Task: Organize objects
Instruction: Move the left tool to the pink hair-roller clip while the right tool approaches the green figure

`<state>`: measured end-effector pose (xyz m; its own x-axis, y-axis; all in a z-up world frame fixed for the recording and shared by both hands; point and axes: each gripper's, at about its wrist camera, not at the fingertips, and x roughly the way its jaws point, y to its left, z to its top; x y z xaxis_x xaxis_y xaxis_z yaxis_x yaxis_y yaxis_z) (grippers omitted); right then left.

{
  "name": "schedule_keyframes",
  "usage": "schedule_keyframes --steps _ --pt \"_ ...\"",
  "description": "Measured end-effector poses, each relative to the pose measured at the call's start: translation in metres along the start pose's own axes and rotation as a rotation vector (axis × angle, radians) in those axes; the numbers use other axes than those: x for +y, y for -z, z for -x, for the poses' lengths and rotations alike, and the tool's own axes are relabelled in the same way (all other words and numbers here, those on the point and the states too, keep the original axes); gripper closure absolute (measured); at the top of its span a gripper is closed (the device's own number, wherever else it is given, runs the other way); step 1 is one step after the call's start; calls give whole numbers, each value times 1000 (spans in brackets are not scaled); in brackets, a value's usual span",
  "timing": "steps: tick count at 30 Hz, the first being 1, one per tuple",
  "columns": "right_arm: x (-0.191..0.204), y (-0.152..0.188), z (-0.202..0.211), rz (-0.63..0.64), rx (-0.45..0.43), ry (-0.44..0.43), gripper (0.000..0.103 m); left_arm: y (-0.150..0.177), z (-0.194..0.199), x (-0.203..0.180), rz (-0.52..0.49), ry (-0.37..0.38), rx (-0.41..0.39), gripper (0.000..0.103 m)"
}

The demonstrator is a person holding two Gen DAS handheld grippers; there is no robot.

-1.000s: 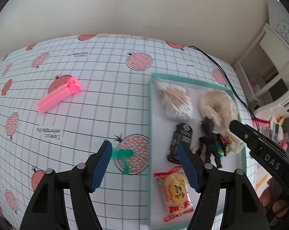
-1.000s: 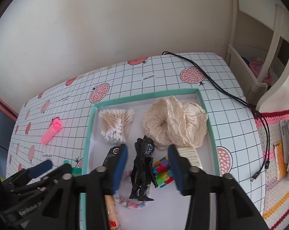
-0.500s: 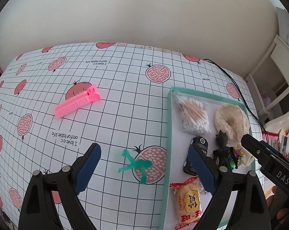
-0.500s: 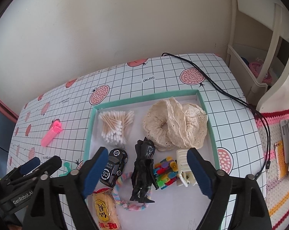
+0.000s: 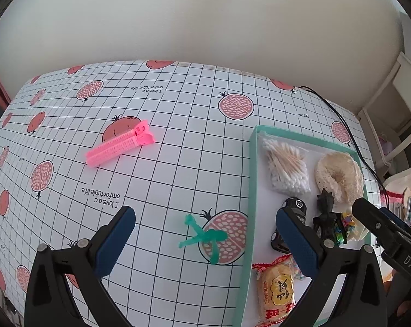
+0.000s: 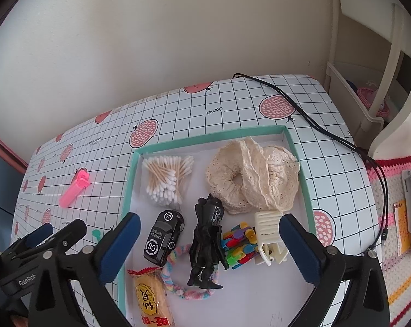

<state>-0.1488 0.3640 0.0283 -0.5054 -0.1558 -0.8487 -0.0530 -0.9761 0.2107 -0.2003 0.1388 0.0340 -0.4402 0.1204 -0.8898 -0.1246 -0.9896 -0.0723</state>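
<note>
Both claws are released, jaws spread wide and empty. The left gripper (image 5: 205, 241) hangs over the small green plastic toy (image 5: 204, 237), which lies on the grid-patterned pomegranate tablecloth (image 5: 178, 136) just outside the left wall of the shallow teal-rimmed white tray (image 6: 130, 174). The right gripper (image 6: 209, 245) hovers above the tray, over the black figurine (image 6: 206, 241). Farther into the tray sit a bag of cotton swabs (image 6: 166, 179) and a cream lace scrunchie (image 6: 253, 178). Well left of the tray lies the pink plastic clip (image 5: 119, 143).
</note>
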Motion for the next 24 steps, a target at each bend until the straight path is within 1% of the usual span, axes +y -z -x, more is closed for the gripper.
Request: schedule_keyframes --steps 14,18,24 --pt "12 0 2 37 2 24 0 -2 3 12 -4 5 2 0" --pt "23 -3 7 45 -8 15 0 -6 8 23 6 4 -7 0" --pt "51 -5 10 69 -29 -24 0 -15 17 58 61 -6 -37 0"
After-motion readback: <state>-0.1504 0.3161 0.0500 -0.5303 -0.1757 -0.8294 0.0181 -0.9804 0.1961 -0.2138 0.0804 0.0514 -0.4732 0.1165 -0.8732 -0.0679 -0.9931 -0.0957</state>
